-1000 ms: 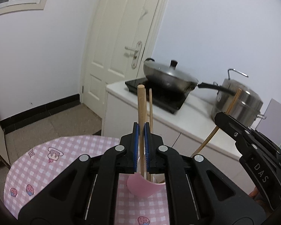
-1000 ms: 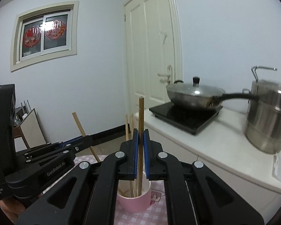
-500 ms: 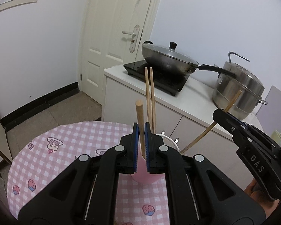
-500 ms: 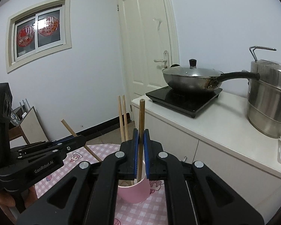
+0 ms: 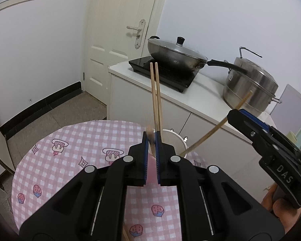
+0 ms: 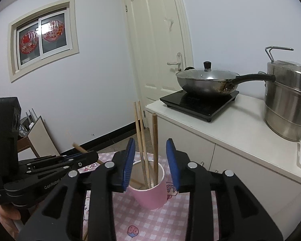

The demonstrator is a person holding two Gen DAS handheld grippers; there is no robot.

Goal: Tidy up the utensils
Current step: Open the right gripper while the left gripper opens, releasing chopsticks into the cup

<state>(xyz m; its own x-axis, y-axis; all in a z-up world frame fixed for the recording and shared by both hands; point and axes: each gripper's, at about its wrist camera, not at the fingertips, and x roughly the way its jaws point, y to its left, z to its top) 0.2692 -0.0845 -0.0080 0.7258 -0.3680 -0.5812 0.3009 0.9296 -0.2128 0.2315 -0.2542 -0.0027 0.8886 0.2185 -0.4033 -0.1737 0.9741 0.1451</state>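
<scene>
Right tool opening above pink cup

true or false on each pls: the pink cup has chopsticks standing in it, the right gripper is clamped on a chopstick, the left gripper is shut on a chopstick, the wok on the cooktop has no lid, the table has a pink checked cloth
1. The pink cup has chopsticks standing in it. True.
2. The right gripper is clamped on a chopstick. False: its jaws are opening and its blue pads stand clear of the darker chopstick, which rests in the cup.
3. The left gripper is shut on a chopstick. True: a blurred chopstick end sits between its closed pads.
4. The wok has no lid. False: a glass lid with a black knob covers it.
5. The table has a pink checked cloth. True.
</scene>
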